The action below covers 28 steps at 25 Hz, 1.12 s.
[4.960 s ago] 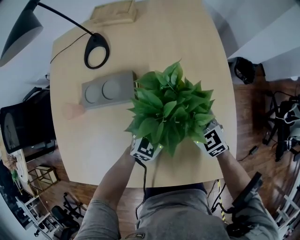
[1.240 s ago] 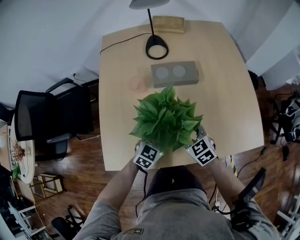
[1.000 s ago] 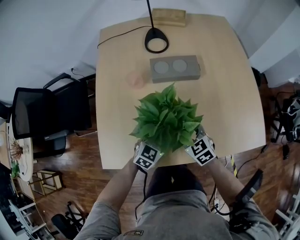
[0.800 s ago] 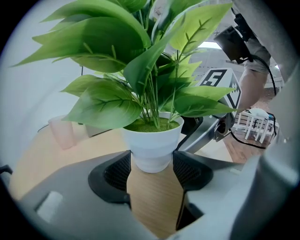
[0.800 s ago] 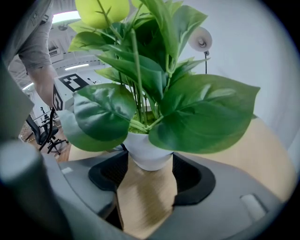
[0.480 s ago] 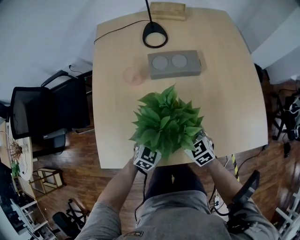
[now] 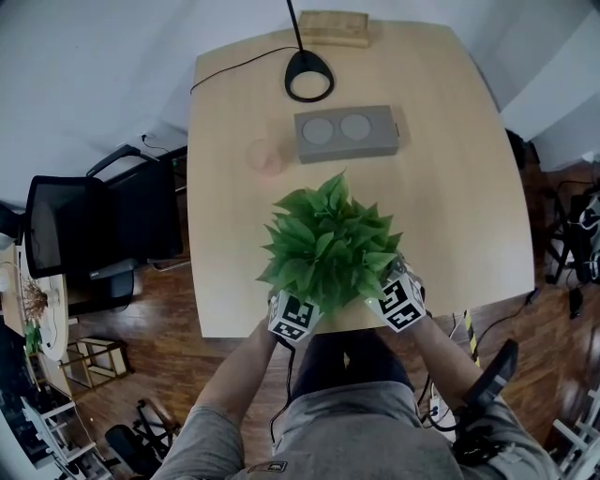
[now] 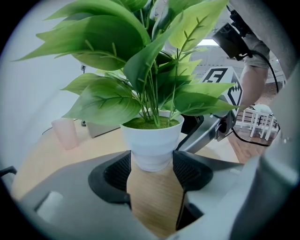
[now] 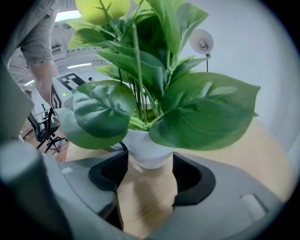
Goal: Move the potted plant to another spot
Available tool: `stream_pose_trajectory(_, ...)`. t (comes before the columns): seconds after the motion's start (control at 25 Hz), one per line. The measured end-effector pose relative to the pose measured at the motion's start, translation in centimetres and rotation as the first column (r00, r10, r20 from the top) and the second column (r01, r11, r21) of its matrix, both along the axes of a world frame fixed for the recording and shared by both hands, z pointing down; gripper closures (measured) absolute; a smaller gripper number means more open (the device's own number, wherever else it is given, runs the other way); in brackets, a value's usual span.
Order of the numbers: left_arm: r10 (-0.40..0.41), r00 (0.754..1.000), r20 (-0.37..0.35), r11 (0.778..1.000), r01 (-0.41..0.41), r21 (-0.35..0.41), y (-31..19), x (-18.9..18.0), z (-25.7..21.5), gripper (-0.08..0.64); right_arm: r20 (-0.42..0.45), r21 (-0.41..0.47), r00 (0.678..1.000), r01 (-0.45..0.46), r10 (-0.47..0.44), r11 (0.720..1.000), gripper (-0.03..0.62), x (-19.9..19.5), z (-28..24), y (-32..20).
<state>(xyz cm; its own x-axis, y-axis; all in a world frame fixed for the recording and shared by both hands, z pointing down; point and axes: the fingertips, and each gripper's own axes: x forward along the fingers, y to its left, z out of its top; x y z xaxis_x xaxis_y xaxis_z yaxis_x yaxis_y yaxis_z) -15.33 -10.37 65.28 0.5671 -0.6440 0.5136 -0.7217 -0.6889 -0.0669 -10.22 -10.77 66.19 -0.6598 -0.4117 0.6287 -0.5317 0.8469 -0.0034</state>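
Observation:
The potted plant, broad green leaves in a white pot, is near the table's front edge. In the head view its foliage hides the pot and both sets of jaws. My left gripper is shut on the pot's lower part from the left, both dark pads touching its sides. From the opposite side my right gripper is shut on the same pot. Their marker cubes show at the left and right of the leaves. Whether the pot rests on the table or hangs just above it, I cannot tell.
On the wooden table behind the plant lie a grey block with two round recesses, a pink cup, a black lamp base and a wooden box. A black chair stands left of the table.
Five seconds ago the plant stood beside the grey block; it is now closer to the front edge, both grippers still on it. Over the last second nothing has visibly moved.

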Motion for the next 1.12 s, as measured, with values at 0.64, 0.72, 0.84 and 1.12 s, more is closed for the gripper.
stream_pose_trajectory(0.64,-0.198,0.980,-0.033,0.980,0.197,-0.033,7.0,-1.4,-1.5,0.346,0.046,-0.043,0.998,0.044,-0.042,0.998,0.285,3.9,-2.5,5.6)
stream_pose_trajectory(0.72,-0.209,0.977,-0.050,0.978,0.207,-0.037,8.5,-1.2,-2.3,0.365,0.058,-0.043,0.997,0.059,-0.056,0.997,0.287,3.8,-3.2,7.3)
stream_pose_trajectory(0.84,-0.214,0.973,-0.082,0.977,0.213,-0.025,10.7,-0.9,-3.8,0.406,0.100,-0.036,0.993,0.069,-0.066,0.997,0.319,3.2,-4.6,9.6)
stream_pose_trajectory(1.12,-0.223,0.954,-0.201,0.973,0.232,0.020,17.0,-1.8,-8.7,0.558,0.244,-0.026,0.970,0.007,0.000,1.000,0.479,0.6,-10.0,17.2)
